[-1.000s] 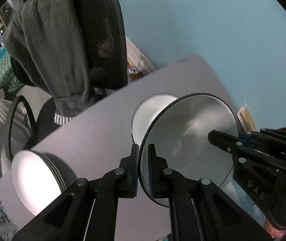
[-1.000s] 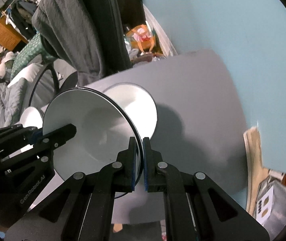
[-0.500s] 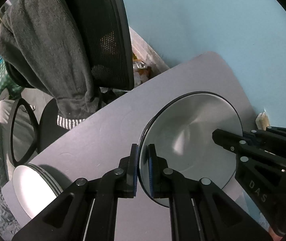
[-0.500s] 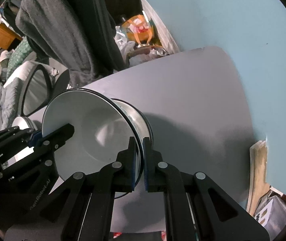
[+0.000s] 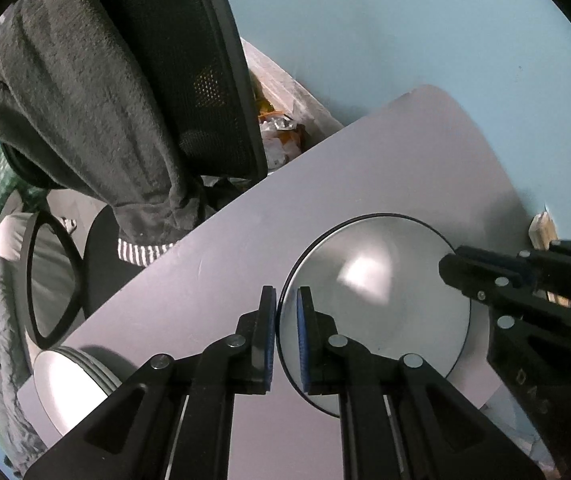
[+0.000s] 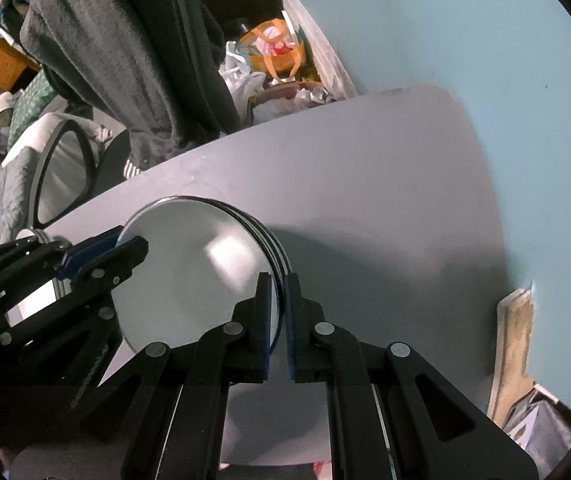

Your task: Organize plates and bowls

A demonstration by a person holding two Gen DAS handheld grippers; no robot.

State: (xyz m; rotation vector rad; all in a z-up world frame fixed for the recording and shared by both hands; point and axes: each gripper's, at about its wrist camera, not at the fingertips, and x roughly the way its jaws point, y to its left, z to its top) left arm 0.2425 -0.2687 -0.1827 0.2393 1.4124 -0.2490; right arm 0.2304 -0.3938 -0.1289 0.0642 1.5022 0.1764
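Observation:
A white plate with a dark rim (image 5: 373,304) is held by both grippers on opposite edges. My left gripper (image 5: 286,336) is shut on its left rim. My right gripper (image 6: 281,320) is shut on its right rim; in the right wrist view the plate (image 6: 189,272) lies low and nearly flat on a stack of plates (image 6: 275,250) on the grey table (image 6: 365,184). A second stack of white plates or bowls (image 5: 69,384) sits at the table's near left corner.
A black office chair (image 5: 189,80) draped with a grey blanket (image 5: 77,96) stands behind the table. A light blue wall (image 5: 405,32) borders the table's far side. Bags and clutter (image 6: 277,56) lie on the floor beyond. Cardboard (image 6: 513,344) leans at the right edge.
Both grippers have lowered the plate from a steep tilt to nearly flat, down onto the stack on the table. Both stay shut on its rim.

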